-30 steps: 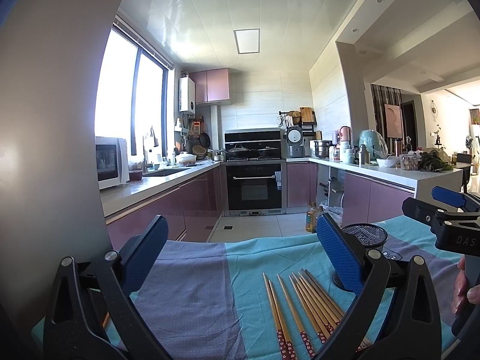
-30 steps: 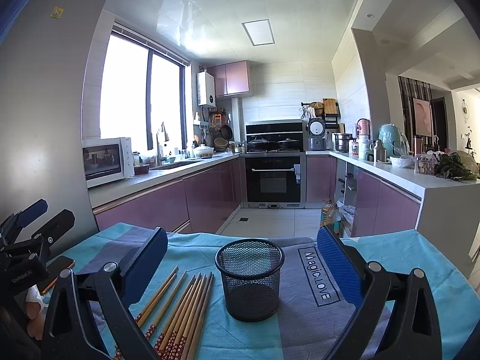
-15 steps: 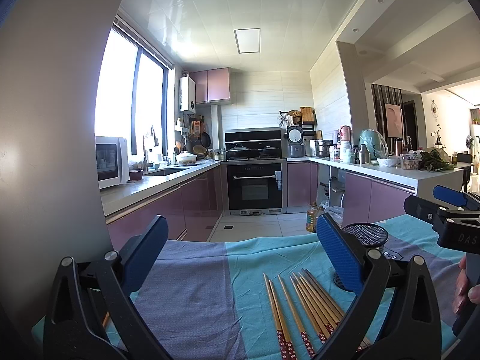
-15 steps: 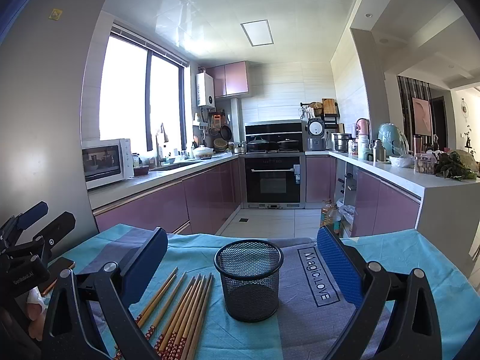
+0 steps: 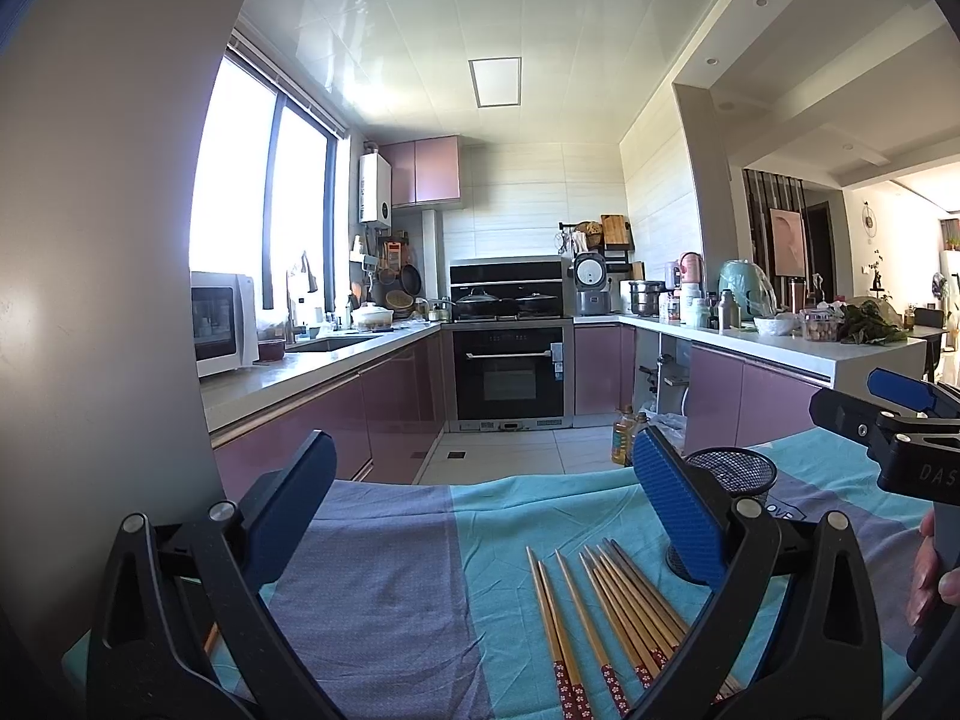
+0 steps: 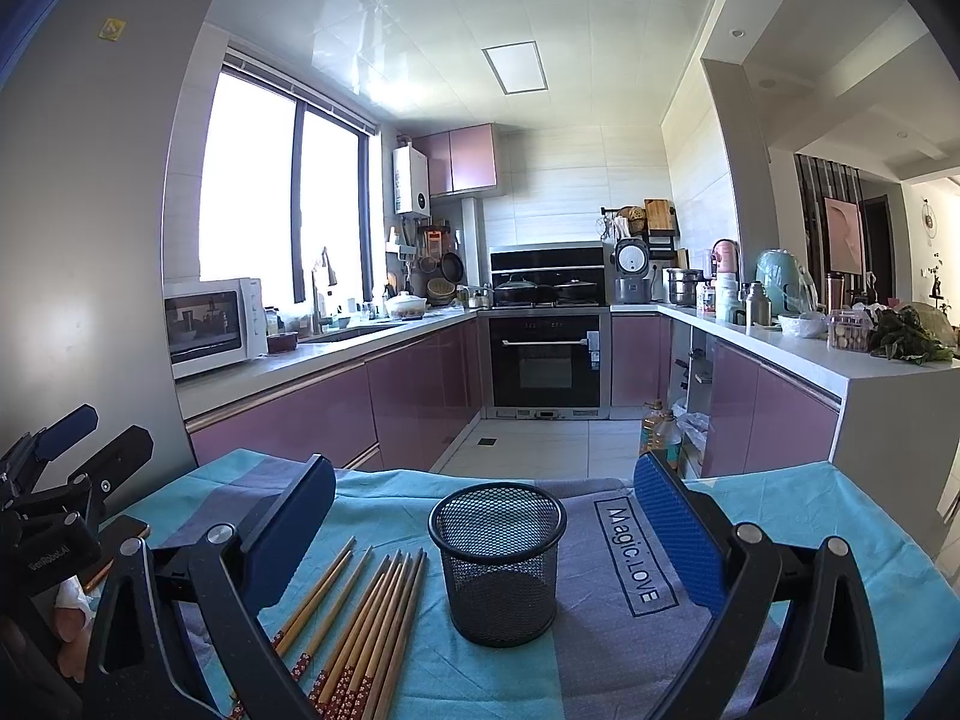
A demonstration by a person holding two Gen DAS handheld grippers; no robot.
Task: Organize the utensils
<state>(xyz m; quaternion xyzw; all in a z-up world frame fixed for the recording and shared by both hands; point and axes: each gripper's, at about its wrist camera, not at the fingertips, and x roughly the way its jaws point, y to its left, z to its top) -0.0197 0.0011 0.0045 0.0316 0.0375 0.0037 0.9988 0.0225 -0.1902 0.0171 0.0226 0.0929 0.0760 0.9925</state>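
A row of wooden chopsticks (image 6: 360,618) with red patterned ends lies flat on the teal and grey cloth (image 6: 606,648) covering the desk (image 5: 384,600), fanned slightly, the patterned ends toward the near edge. Just to their right stands a black mesh cup (image 6: 498,558), upright and empty, close to the sticks but not touching them. The cloth bears the words "Magic LOVE" right of the cup. Beyond the desk's far edge lies a kitchen floor, with purple cabinets, an oven (image 6: 543,360) and a microwave (image 6: 213,324) farther off.

The right claw (image 6: 486,540) hovers above the desk with its blue pads spread wide, the cup between them in view, holding nothing. The left claw (image 5: 480,504) is likewise wide open and empty, over the cloth left of the chopsticks.
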